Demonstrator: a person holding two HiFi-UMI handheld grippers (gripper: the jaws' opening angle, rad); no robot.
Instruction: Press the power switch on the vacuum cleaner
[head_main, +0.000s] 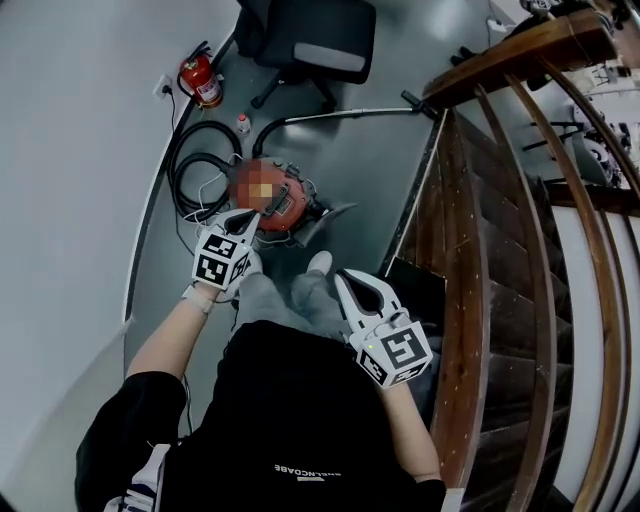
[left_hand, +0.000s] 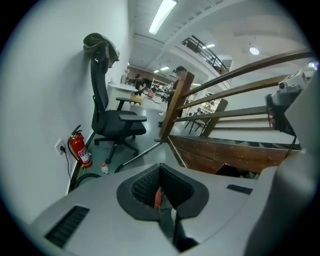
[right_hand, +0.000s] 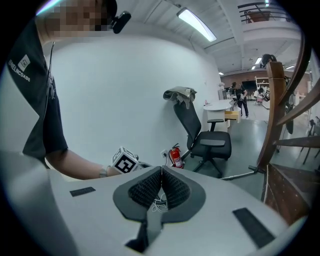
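Observation:
The red canister vacuum cleaner (head_main: 285, 205) lies on the grey floor ahead of the person's feet, partly under a mosaic patch. Its black hose (head_main: 195, 165) coils to its left, and its metal wand (head_main: 340, 113) runs toward the stair post. My left gripper (head_main: 246, 218) is shut, with its tips right over the vacuum's near edge; I cannot tell if they touch. In the left gripper view a red sliver of the vacuum (left_hand: 157, 197) shows between the shut left gripper (left_hand: 160, 168). My right gripper (head_main: 352, 280) is shut and empty, held back near the person's knee, also shut in its own view (right_hand: 161, 170).
A red fire extinguisher (head_main: 203, 80) and a small bottle (head_main: 243, 124) stand by the wall. A black office chair (head_main: 310, 35) sits farther back. A wooden staircase with railing (head_main: 500, 230) fills the right side. The person's shoe (head_main: 319, 263) is just behind the vacuum.

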